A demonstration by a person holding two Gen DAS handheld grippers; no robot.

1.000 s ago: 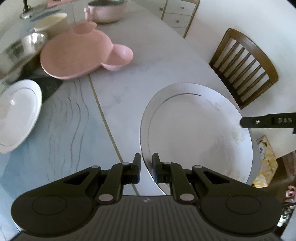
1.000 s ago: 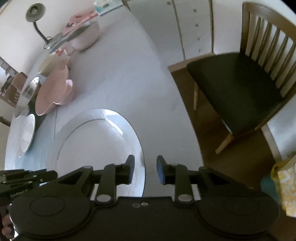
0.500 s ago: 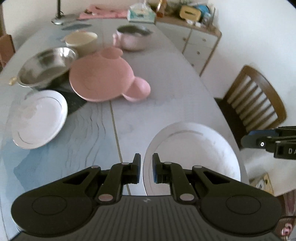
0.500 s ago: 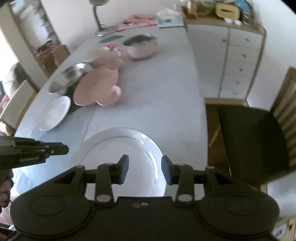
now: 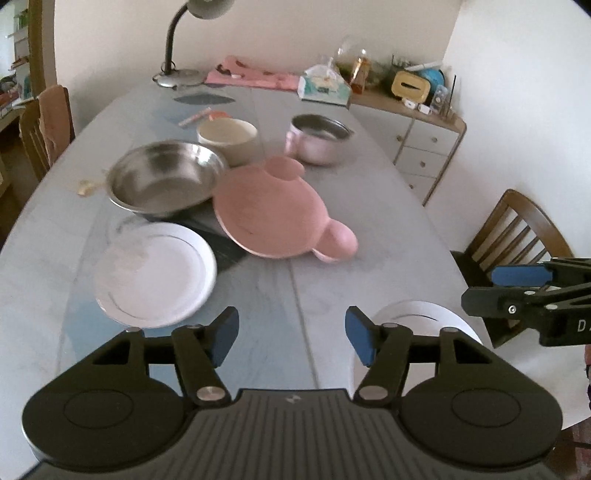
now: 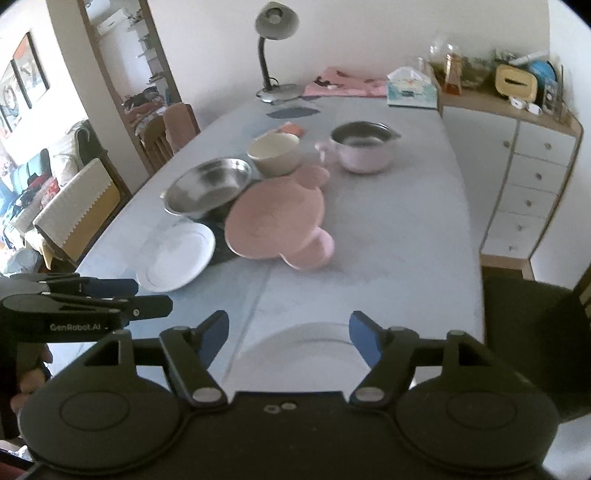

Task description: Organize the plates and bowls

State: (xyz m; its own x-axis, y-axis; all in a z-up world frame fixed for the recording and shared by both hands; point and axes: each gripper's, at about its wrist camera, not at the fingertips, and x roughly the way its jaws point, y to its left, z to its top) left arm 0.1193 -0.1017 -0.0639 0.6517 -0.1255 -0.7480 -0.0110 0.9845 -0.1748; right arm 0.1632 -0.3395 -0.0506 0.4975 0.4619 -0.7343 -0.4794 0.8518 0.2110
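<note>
The large white plate [image 5: 417, 314] [image 6: 306, 343] lies flat at the table's near edge, below both grippers and touched by neither. My left gripper [image 5: 291, 339] hovers to its left, jaws opening with nothing between them. The jaws of my right gripper [image 6: 288, 336] are opening above the plate, and its pads are clear of it. Farther back sit a small white plate [image 5: 155, 273] [image 6: 177, 256], a pink mouse-shaped plate [image 5: 273, 214] [image 6: 277, 218], a steel bowl [image 5: 162, 181] [image 6: 208, 184], a cream bowl [image 5: 229, 138] [image 6: 275, 151] and a pink pot [image 5: 317, 142] [image 6: 364, 149].
A dark mat [image 5: 221, 240] lies under the pink plate and steel bowl. A desk lamp [image 6: 275, 22] and tissue box [image 5: 325, 86] stand at the far end. A wooden chair [image 5: 517, 229] and a drawer cabinet [image 6: 532, 177] are to the right of the table.
Both grippers have risen and tilted up away from the large white plate, and both jaws have gone from nearly shut to wide. The plate now rests on the table.
</note>
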